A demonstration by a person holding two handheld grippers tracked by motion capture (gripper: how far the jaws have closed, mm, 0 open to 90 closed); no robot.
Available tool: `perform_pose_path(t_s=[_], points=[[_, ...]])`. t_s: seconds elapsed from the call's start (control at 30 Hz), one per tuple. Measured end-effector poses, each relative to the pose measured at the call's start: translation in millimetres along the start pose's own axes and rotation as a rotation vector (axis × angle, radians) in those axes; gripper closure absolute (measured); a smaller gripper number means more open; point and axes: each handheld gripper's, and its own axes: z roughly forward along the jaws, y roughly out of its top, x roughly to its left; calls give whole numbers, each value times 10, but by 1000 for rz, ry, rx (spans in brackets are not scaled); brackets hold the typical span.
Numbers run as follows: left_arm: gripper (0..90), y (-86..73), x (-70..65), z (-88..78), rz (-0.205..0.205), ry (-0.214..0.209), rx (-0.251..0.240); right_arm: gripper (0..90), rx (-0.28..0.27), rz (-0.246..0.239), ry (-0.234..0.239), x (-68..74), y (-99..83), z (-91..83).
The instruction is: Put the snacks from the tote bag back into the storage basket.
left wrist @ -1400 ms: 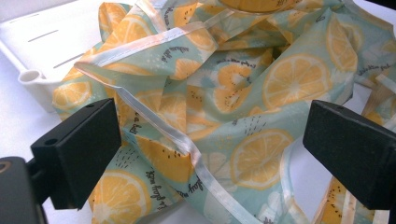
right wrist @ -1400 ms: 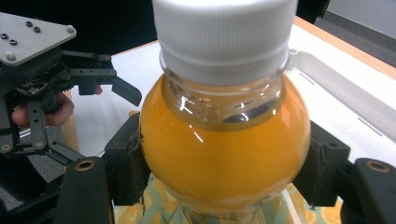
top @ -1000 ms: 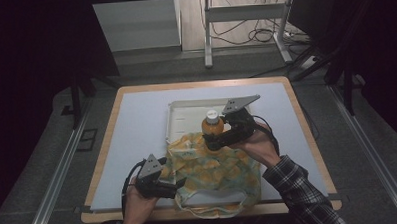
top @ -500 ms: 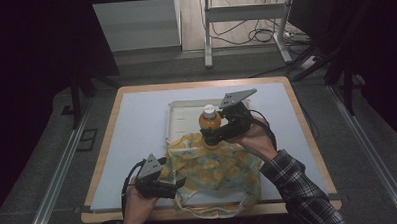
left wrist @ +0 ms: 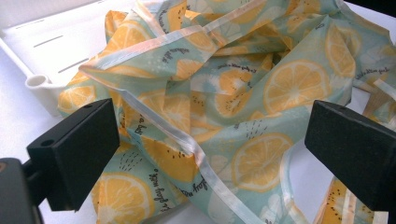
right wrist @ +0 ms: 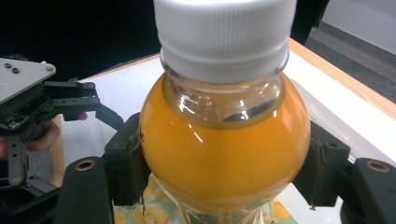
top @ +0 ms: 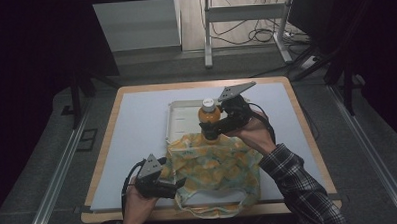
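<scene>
Bottle [top: 208, 117] of orange liquid, white cap, upright, clamped in right tool [top: 210, 128] above far edge of lemon-print bag [top: 216, 164]; shifted slightly toward tray [top: 179, 123] vs. 1 s ago. Left tool [top: 178, 183] unmoved at bag's near-left corner, jaws apart, fabric between, not pinched. White mat on wood-edged desk [top: 137, 124]; dark room, cables on floor behind.

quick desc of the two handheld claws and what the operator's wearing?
Both claws are black, each topped by a grey three-cornered plate and trailing a black cable. The left claw has blocky black pads; the right claw has black jaws with round holes. Right sleeve is dark plaid.
</scene>
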Motion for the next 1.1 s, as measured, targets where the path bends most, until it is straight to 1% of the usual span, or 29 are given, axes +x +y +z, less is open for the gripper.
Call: perform_pose_path(t_s=[0.4,0.87,1.1], points=[[32,1,4,-5,0,-3,-1,301,5,3,-11,-100,39,21],[28,-5,22,-23,-4,-9,-14,300,-2,-2,-2,-226,56,154],[28,-4,25,-28,-2,-10,-20,301,-6,-9,-5,-288,66,222]])
